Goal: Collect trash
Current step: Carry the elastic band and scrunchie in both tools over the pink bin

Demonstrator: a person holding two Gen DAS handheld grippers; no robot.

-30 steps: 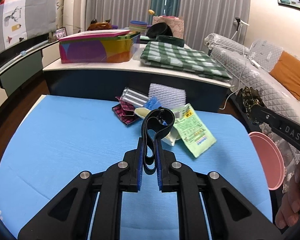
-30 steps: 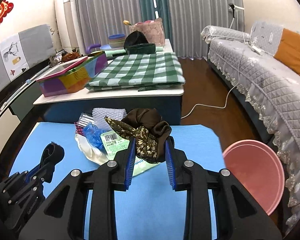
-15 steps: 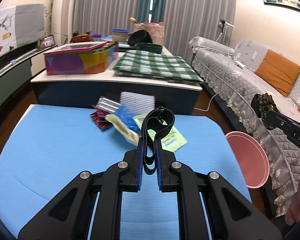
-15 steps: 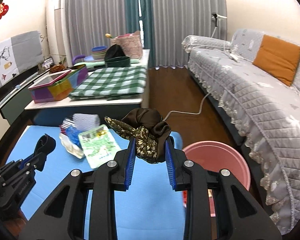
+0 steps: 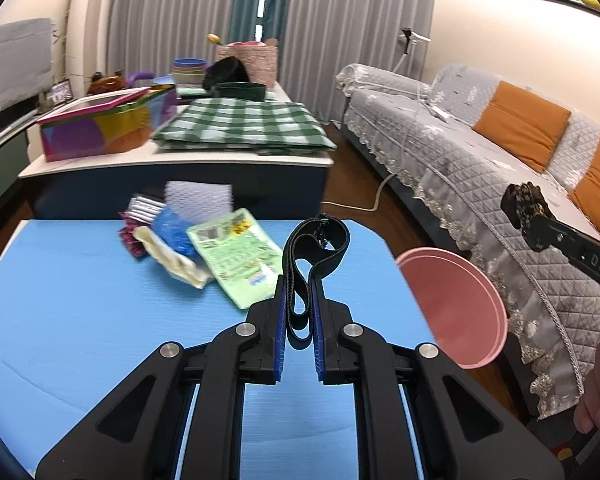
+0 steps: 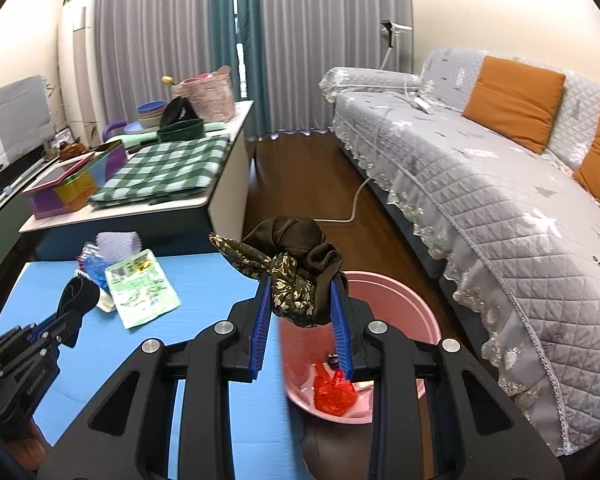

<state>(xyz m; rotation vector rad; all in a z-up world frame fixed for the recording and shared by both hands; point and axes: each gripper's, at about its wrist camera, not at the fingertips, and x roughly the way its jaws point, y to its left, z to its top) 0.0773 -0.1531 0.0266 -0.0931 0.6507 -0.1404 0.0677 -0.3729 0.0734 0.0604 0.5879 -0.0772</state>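
My left gripper [image 5: 299, 280] is shut on a black looped strap [image 5: 314, 246] and holds it above the blue table [image 5: 80, 320], near the right edge. My right gripper [image 6: 302, 284] is shut on a brown floral cloth scrunchie [image 6: 296, 268], held over the pink bin [image 6: 396, 292] beside the table. The bin holds red crumpled trash [image 6: 334, 394]. In the left wrist view the bin [image 5: 452, 300] is at the right, with the right gripper and scrunchie [image 5: 526, 204] above it. A pile of wrappers lies at the table's far side: a green packet [image 5: 238, 252], blue plastic [image 5: 174, 226], a white net [image 5: 198, 198].
A low white table [image 5: 172, 156] behind holds a colourful box [image 5: 104, 128], a green checked cloth [image 5: 240, 126] and bowls. A grey sofa [image 6: 500, 184] with orange cushions runs along the right. A white cable [image 6: 356, 204] lies on the wooden floor.
Both grippers have moved right with their loads. The right gripper now has the scrunchie over the pink bin, whose inside shows. The trash pile has shifted left in both views.
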